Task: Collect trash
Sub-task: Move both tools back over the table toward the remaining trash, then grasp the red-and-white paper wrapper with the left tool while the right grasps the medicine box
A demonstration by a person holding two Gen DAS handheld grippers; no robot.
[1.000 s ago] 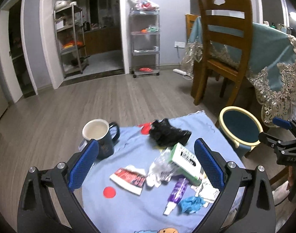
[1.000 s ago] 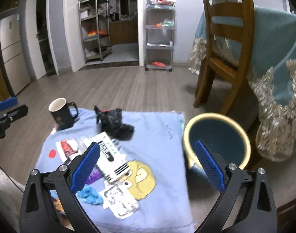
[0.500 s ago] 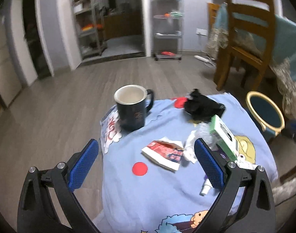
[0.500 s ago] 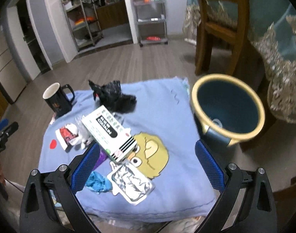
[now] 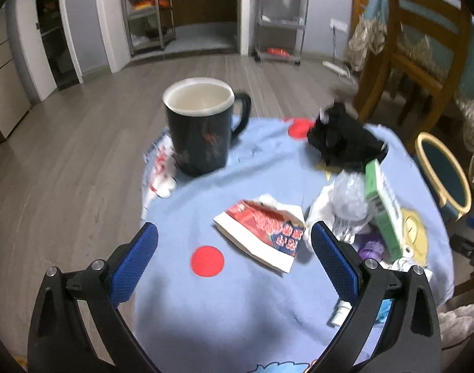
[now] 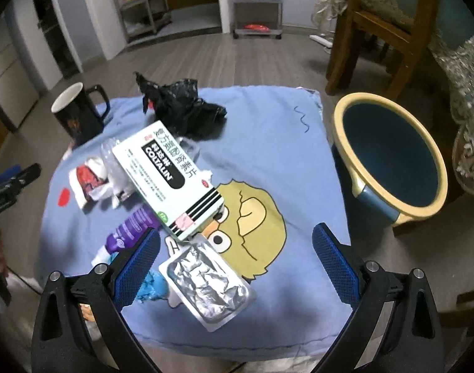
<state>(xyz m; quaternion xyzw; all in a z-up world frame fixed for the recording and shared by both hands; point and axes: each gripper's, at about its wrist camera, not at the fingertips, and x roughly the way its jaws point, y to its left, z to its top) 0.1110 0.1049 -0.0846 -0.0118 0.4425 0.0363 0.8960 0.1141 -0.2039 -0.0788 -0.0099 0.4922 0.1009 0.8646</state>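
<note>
Trash lies on a blue cartoon cloth (image 6: 286,168): a green-and-white medicine box (image 6: 168,180), a crumpled black bag (image 6: 181,105), a red-and-white wrapper (image 5: 261,233), a purple tube (image 6: 131,230), a foil blister pack (image 6: 209,286), a blue scrap (image 6: 153,289) and clear crumpled plastic (image 5: 345,199). My left gripper (image 5: 233,264) is open, hovering just in front of the wrapper. Above the blister pack my right gripper (image 6: 235,264) is open and holds nothing. A blue bin with a yellow rim (image 6: 389,155) stands right of the cloth.
A dark mug (image 5: 199,127) stands at the cloth's far left corner. A wooden chair (image 6: 379,28) and a table with a teal lace-edged cloth (image 6: 460,71) rise behind the bin. Metal shelf racks (image 5: 280,15) line the far wall across grey wood flooring.
The left gripper has swung left and dropped closer to the cloth, so the mug and wrapper now loom large. The right gripper has come down and forward over the blister pack. Both stayed open.
</note>
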